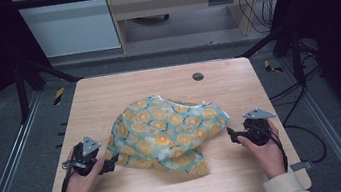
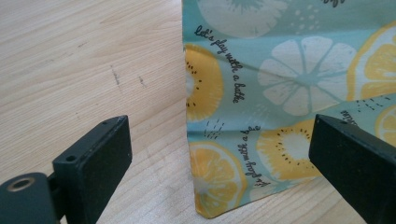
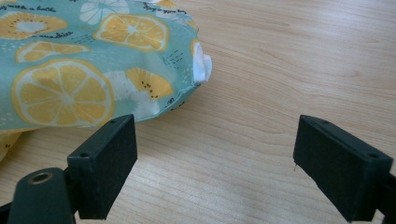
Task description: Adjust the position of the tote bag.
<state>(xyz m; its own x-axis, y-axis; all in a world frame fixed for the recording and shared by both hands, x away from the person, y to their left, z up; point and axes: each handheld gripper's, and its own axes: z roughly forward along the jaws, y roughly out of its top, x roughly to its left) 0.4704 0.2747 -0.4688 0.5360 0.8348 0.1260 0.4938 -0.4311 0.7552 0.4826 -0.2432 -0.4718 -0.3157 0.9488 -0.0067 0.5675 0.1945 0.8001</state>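
On the wooden table (image 1: 107, 92), a crumpled cloth (image 1: 169, 134) printed with orange and lemon slices lies near the middle, between the two grippers. At its left edge the left gripper (image 1: 109, 164) sits just beside the fabric; in the left gripper view its jaws stand spread apart, a corner of the cloth (image 2: 243, 140) lying between them, unpinched. By the cloth's right end the right gripper (image 1: 231, 134) rests close to the fabric, jaws likewise wide and empty over bare wood, the cloth (image 3: 70, 70) ahead and to their left.
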